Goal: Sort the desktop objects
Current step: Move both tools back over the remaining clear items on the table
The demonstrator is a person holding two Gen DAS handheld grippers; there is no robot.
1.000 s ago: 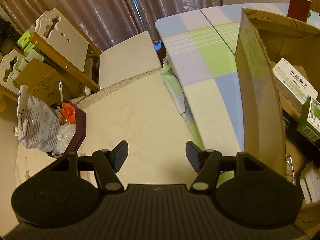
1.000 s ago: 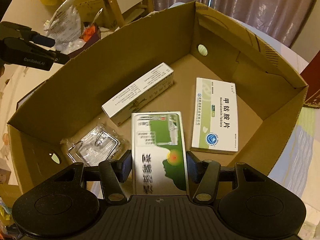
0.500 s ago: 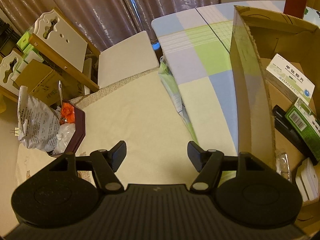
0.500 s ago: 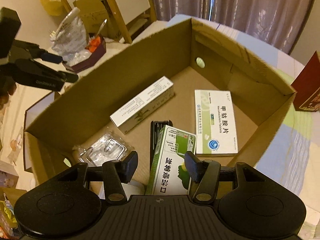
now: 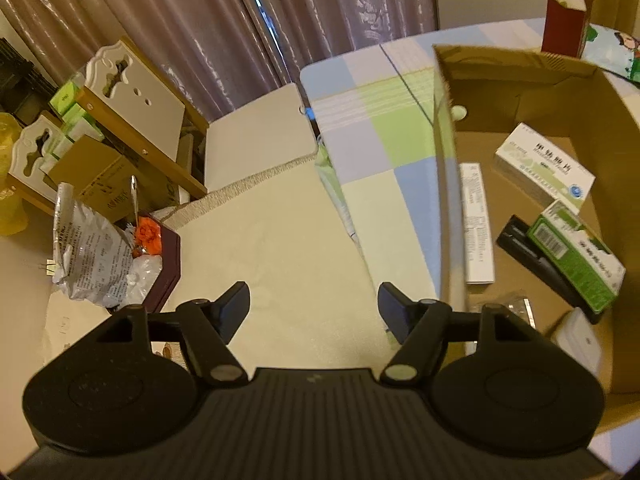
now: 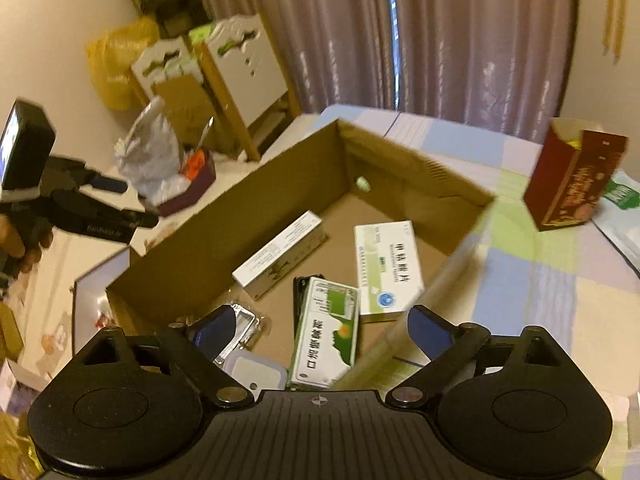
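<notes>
Green medicine box (image 6: 326, 336) lies in the cardboard box (image 6: 420, 164) just ahead of my right gripper (image 6: 320, 326), jaws spread and empty above it, left gripper (image 5: 314, 306) likewise spread off to the side; any withdrawal should rise clear of the wall.

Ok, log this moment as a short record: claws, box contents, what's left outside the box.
left claw: open, empty, over the cream cloth
right claw: open, empty, above the box's near edge
box: cardboard, open top
in box: green carton leaning on a black item, white carton, long carton, clear pack
outside box: red carton, upright on the checked cloth
</notes>
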